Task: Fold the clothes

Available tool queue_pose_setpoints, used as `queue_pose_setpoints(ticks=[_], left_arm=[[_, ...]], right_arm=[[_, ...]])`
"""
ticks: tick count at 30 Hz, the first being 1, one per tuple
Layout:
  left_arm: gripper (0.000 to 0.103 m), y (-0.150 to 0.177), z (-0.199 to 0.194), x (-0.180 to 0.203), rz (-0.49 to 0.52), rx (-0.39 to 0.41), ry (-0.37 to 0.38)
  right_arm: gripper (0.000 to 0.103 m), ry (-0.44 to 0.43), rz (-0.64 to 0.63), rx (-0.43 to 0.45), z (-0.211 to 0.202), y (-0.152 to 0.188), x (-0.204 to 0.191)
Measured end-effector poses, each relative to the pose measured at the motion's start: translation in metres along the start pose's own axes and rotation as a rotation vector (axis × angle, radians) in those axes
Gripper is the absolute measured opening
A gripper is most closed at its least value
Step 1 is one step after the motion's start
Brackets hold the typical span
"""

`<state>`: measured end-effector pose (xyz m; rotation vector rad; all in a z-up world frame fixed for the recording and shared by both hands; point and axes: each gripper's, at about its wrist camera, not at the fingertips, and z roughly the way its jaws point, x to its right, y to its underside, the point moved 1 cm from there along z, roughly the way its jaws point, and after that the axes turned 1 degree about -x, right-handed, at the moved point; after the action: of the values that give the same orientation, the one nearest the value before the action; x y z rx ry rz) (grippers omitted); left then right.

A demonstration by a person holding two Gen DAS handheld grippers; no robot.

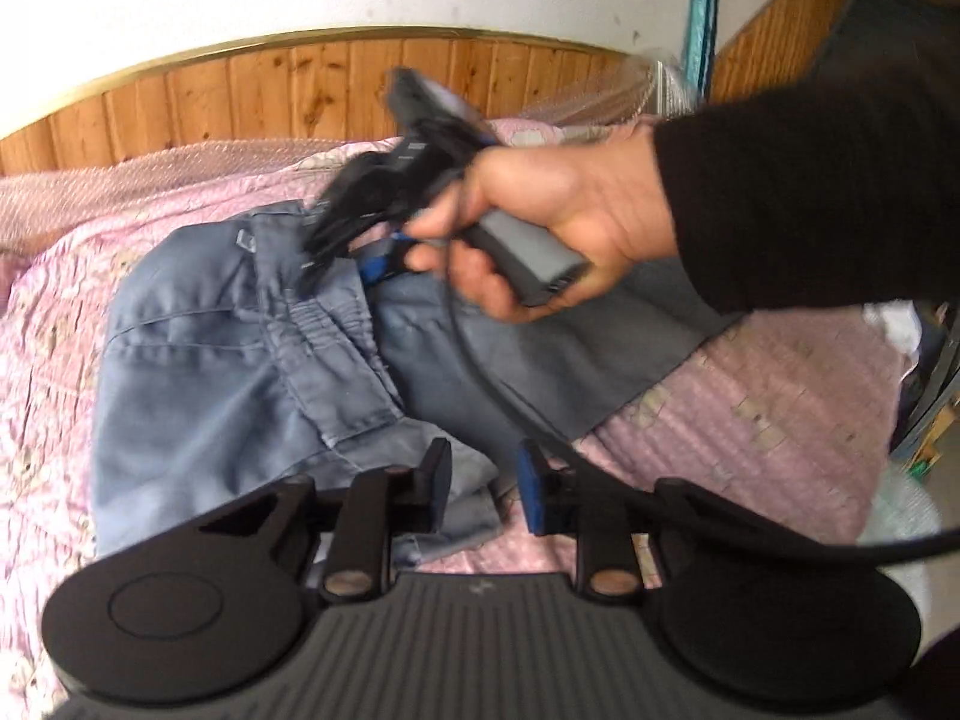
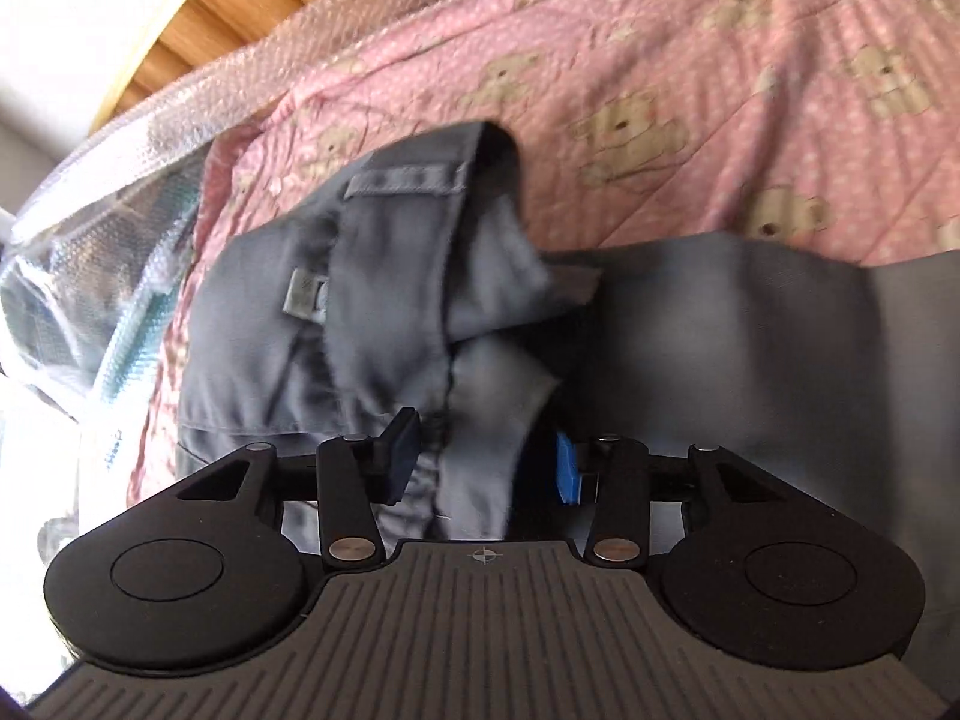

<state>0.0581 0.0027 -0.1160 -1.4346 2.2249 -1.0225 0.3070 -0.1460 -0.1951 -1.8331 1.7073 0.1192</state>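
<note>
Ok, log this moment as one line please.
stage: folding underway | trousers: grey, bunched on pink bedspread | left gripper: open, empty, at trouser edge | right gripper: open, astride waistband fold

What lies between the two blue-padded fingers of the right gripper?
A bunched fold of the grey-blue cotton trousers lies between the right gripper's fingers, seen in the right wrist view.

Lit by soft daylight; blown out at upper left, smeared by motion blur, bent at fisheye edges.
</note>
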Motion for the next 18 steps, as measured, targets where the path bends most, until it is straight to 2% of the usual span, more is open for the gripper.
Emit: queue_pose_setpoints(ticks=[3, 5, 6, 9, 10, 12, 13, 14, 16, 18], left_arm=[[0.031, -0.012, -0.026, -0.031, -0.083, 0.012, 0.025], [0.044, -0.018, -0.042, -0.063, -0.181, 0.043, -0.013], [0.047, -0.02, -0.049, -0.083, -0.237, 0.062, -0.044], [0.048, -0.023, -0.06, -0.173, -0.467, 0.115, -0.155], [0.049, -0.023, -0.06, -0.208, -0.553, 0.134, -0.154], [0.05, -0.022, -0.052, -0.269, -0.654, 0.125, -0.093], [0.049, -0.023, -0.043, -0.292, -0.674, 0.101, -0.097], [0.05, -0.026, -0.029, -0.308, -0.676, 0.071, -0.068], [0.054, -0.032, 0.001, -0.334, -0.683, 0.011, 0.026], [0.054, -0.033, 0.039, -0.348, -0.708, -0.028, 0.068]], right_arm=[[0.043, 0.017, -0.003, 0.071, -0.033, 0.001, -0.008], [0.047, 0.012, -0.009, 0.119, -0.055, 0.007, -0.018], [0.048, 0.009, -0.013, 0.142, -0.066, 0.01, -0.023], [0.051, 0.018, -0.13, 0.167, -0.084, 0.039, -0.059], [0.052, 0.045, -0.193, 0.182, -0.087, 0.052, -0.071], [0.053, 0.134, -0.302, 0.226, -0.094, 0.075, -0.089], [0.054, 0.198, -0.335, 0.252, -0.098, 0.084, -0.094], [0.055, 0.254, -0.359, 0.273, -0.1, 0.091, -0.097], [0.056, 0.297, -0.452, 0.253, -0.098, 0.106, -0.108], [0.06, 0.298, -0.593, 0.201, -0.086, 0.122, -0.135]])
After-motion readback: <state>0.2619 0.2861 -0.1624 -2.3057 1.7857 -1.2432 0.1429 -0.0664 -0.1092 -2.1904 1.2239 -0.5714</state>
